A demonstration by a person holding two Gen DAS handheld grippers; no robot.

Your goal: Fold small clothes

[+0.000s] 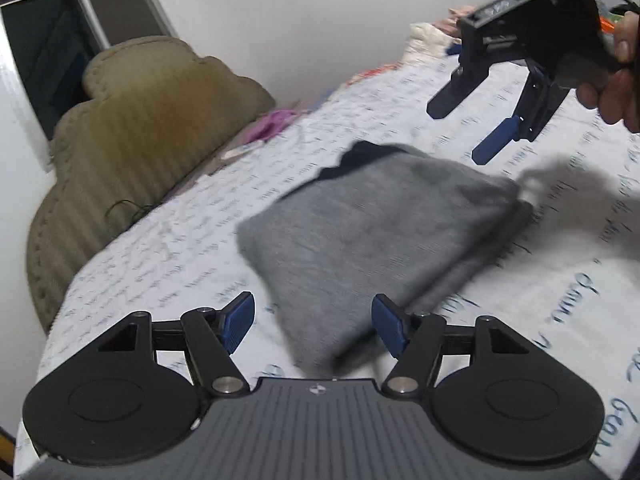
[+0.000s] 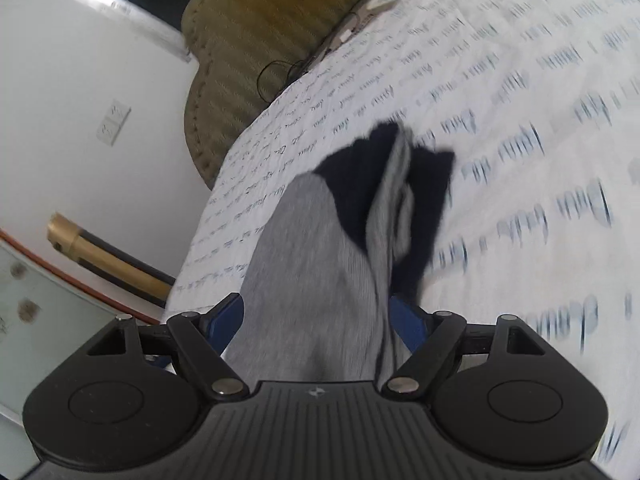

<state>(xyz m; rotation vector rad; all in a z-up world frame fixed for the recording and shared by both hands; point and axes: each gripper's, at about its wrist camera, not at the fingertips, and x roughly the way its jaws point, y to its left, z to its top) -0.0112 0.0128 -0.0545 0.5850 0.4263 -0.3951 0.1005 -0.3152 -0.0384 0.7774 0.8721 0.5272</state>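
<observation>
On the bed (image 1: 580, 280), grey garment (image 1: 380, 232) lies folded; left tongs (image 1: 314, 326) and right tongs (image 1: 464, 132) both gape, gripping nothing. Likely between folds; next, regrasp an edge.

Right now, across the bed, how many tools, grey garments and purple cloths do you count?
Tools: 2, the left tool and the right tool
Grey garment: 1
Purple cloth: 1
Total: 4
The far clothes pile is too blurred to count.
</observation>
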